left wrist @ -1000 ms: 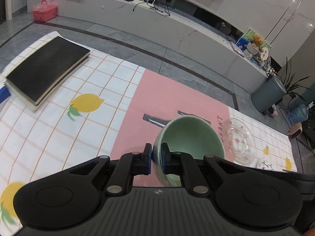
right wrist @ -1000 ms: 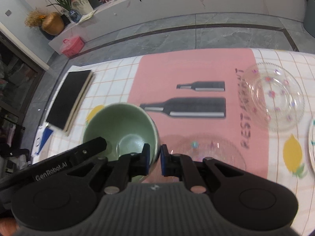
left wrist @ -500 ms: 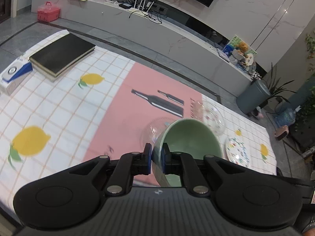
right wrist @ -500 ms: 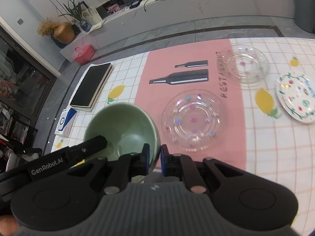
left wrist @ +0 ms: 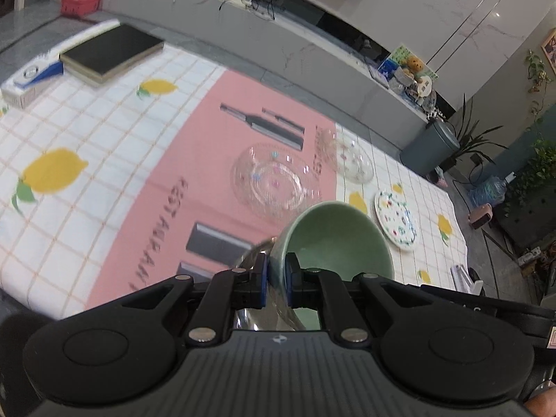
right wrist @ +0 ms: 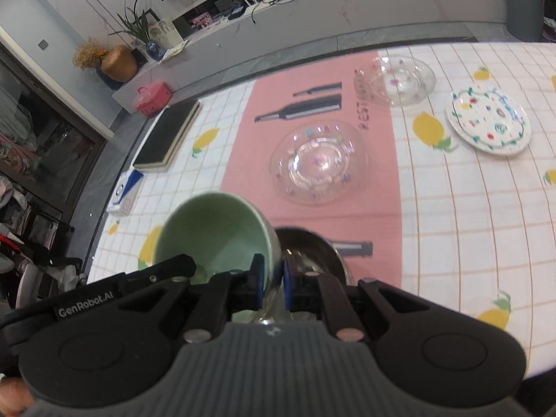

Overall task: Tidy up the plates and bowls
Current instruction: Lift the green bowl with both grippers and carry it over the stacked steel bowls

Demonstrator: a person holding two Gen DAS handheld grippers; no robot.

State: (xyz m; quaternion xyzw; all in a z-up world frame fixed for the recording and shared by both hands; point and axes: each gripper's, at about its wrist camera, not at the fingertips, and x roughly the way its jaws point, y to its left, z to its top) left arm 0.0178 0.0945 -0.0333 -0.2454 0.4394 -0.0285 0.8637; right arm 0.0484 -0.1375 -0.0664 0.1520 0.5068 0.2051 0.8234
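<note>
A green bowl [left wrist: 337, 239] is held in the air by both grippers, one on each side of its rim. My left gripper [left wrist: 276, 283] is shut on its left rim. My right gripper [right wrist: 272, 283] is shut on its right rim [right wrist: 215, 229]. A steel bowl [right wrist: 309, 253] sits on the table just below and beside it, also in the left wrist view [left wrist: 257, 260]. A large clear glass plate [right wrist: 318, 161] lies on the pink mat. A smaller clear glass plate [right wrist: 396, 80] and a white flowered plate [right wrist: 488, 121] lie farther right.
A black book [right wrist: 168, 135] and a blue-and-white box [right wrist: 127, 191] lie at the table's left end. The tablecloth [left wrist: 87, 146] has lemons and a pink centre. The near table edge is just below the grippers. A grey bin [left wrist: 429, 146] stands on the floor beyond.
Both grippers have pulled back toward the near table edge with the green bowl. The steel bowl has come into view under it.
</note>
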